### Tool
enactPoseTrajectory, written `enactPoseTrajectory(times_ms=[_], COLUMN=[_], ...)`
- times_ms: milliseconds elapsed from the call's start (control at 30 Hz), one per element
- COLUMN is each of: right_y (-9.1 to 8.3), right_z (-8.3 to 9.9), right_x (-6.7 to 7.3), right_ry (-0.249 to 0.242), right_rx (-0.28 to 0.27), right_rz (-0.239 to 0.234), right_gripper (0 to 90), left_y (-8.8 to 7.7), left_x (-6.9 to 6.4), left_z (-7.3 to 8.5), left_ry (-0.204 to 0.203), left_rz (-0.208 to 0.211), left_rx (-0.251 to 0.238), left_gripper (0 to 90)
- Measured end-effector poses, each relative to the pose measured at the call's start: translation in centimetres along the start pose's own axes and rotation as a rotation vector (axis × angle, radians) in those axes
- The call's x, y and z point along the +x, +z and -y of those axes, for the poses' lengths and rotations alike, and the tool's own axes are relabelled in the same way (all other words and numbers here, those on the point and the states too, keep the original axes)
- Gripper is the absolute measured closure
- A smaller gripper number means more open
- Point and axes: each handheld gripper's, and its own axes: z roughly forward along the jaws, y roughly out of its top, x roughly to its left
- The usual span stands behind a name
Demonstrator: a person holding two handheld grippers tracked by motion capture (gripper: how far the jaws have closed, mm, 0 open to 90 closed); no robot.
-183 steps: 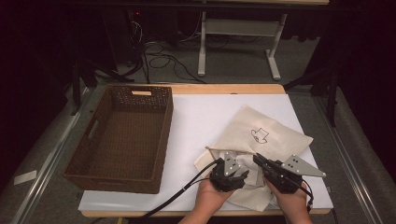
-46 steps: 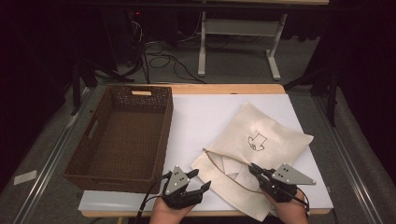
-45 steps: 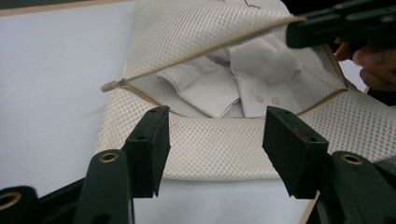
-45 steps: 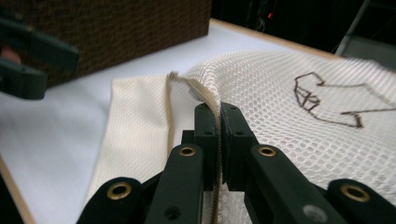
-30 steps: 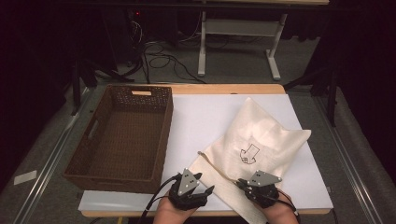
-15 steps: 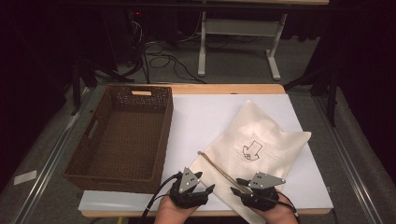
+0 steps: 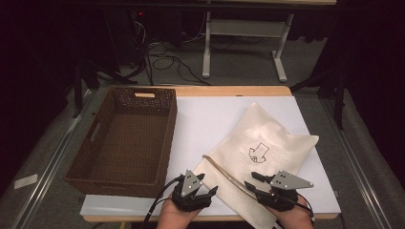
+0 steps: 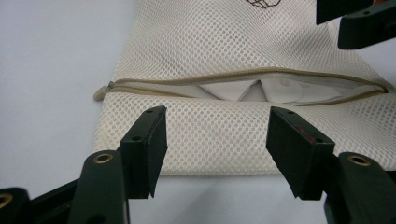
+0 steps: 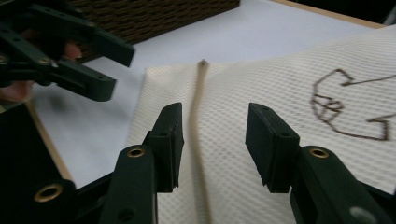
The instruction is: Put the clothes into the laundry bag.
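Note:
A cream mesh bag [image 7: 267, 143] with a dark printed figure lies flat on the white table top [image 7: 210, 114]. Its tan zipper [image 8: 243, 86] stands open and something white shows inside. My left gripper [image 7: 208, 183] hovers at the bag's near left corner, open, with its jaws [image 8: 215, 126] either side of the mesh below the zipper, not pressing. My right gripper [image 7: 250, 180] hangs over the bag's near end. Its jaws [image 9: 215, 135] have just been opening and grip nothing; the zipper [image 9: 196, 112] runs on the bag below them.
A brown wicker basket [image 7: 124, 138] with nothing in it stands on the left of the table, close to my left gripper [image 9: 119, 70]. The table's wooden front edge [image 7: 224, 218] runs just under both hands. Beyond the table are floor, cables and a white desk frame [image 7: 243, 33].
My right gripper has opened and lifted a little off the bag, which has settled flat with its zipper line stretched out. My left gripper has stayed where it was.

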Motion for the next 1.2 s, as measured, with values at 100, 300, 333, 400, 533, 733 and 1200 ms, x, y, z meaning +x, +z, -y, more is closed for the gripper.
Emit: enactPoseTrajectory(times_ms=[100,300,333,400,533,733,1200], right_y=[-0.5,-1.7,-2.0,-2.7,-3.8,-4.1,-3.3], right_z=[0.1,0.7,0.9,1.2,2.3,4.8,6.9], right_x=[-0.9,-2.6,-2.8,-3.3,-4.2,-5.2,-4.1], right_ry=[0.032,0.076,0.087,0.109,0.173,0.264,0.253], right_rx=[-0.015,-0.036,-0.038,-0.042,-0.03,0.069,0.2], right_rz=[0.044,0.171,0.194,0.25,0.329,0.368,0.282], right_gripper=[55.1,42.5,40.7,35.0,24.2,17.7,74.9], left_y=[-0.1,0.2,0.3,0.6,1.5,2.9,3.1], left_x=[0.2,0.1,0.1,0.1,0.4,0.3,1.2], left_z=[-0.1,-0.5,-0.6,-0.9,-1.6,-2.7,-3.1], left_ry=[-0.007,-0.013,-0.012,-0.012,-0.024,-0.018,-0.052], left_rz=[-0.005,-0.004,-0.007,-0.01,-0.009,0.002,0.003], left_rx=[-0.002,-0.012,-0.014,-0.019,-0.026,-0.034,-0.037], left_gripper=[38.3,36.7,36.0,34.5,31.3,30.5,33.7])
